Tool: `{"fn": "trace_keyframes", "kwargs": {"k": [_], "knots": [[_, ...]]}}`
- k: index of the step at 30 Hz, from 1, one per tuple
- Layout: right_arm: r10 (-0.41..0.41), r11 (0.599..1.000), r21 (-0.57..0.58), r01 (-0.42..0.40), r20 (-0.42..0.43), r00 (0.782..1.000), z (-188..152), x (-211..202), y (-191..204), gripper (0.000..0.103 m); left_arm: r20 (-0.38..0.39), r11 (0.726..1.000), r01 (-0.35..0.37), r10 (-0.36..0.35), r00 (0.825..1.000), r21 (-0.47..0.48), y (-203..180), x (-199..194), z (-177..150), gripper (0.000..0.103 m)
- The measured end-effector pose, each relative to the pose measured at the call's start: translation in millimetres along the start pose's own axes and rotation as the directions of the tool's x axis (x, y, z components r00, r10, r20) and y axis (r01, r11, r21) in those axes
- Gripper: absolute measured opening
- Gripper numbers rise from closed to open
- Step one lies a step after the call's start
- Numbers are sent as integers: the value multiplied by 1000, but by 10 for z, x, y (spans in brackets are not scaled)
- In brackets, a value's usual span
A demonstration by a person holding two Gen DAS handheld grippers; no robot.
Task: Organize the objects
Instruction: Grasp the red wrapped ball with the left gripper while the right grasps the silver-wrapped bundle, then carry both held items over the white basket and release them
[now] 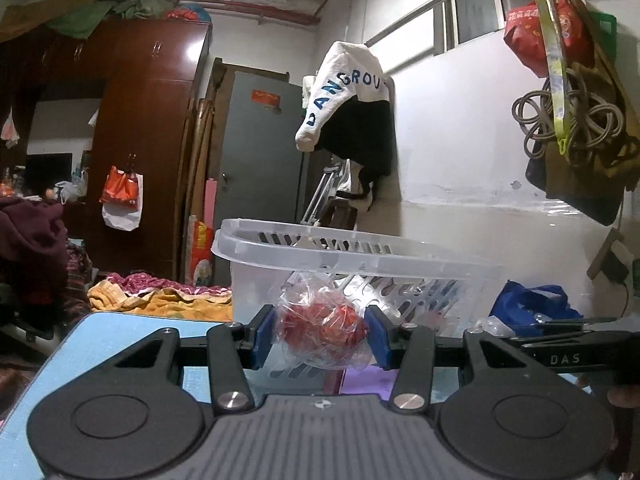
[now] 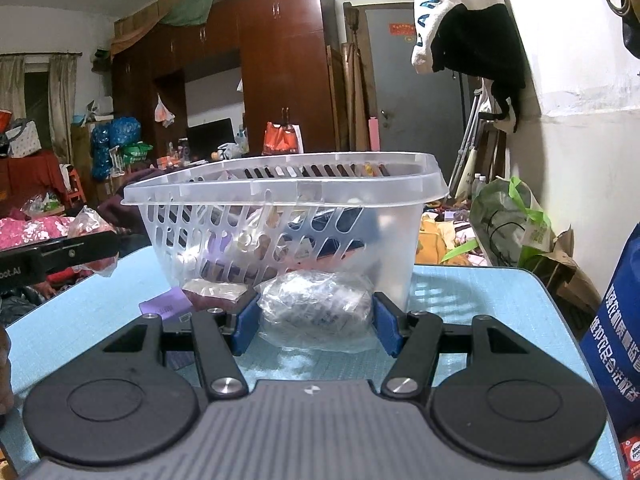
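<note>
Your left gripper (image 1: 320,330) pinches the red bagged bundle (image 1: 324,326) before the clear basket (image 1: 340,258); your right gripper (image 2: 314,316) squeezes the grey bagged pack (image 2: 316,304) on the worktop (image 2: 480,300). Slippery, crinkly film: grip the bulk.

The left gripper (image 1: 320,334) is held level and pointing forward, its two blue pads (image 1: 264,336) closed against either side of what they hold. The right gripper (image 2: 316,322) sits low and level as well, its blue pads (image 2: 246,322) likewise pressed in on both sides of their load. From the right wrist view, the left gripper's black body (image 2: 56,258) shows at the left edge, raised higher than the right one.
</note>
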State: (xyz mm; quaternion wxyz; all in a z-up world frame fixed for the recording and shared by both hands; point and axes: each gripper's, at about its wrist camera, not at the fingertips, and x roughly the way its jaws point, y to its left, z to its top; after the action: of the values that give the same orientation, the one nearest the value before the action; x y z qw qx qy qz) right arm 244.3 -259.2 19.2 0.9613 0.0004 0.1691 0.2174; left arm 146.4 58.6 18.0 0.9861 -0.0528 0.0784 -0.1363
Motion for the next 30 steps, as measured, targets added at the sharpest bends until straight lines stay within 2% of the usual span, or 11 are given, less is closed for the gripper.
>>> {"fn": "trace_keyframes", "kwargs": {"k": [21, 26, 30], "knots": [[24, 1000, 6, -24, 34, 999, -22, -64, 22, 62, 8, 1000, 2, -2, 1000, -4, 20, -56, -46, 52], [12, 1000, -2, -12, 85, 996, -39, -158, 49, 62, 43, 1000, -8, 9, 999, -15, 32, -133, -39, 52], [140, 987, 58, -148, 133, 981, 156, -392, 40, 62, 79, 995, 76, -70, 994, -67, 45, -235, 140, 52]]}}
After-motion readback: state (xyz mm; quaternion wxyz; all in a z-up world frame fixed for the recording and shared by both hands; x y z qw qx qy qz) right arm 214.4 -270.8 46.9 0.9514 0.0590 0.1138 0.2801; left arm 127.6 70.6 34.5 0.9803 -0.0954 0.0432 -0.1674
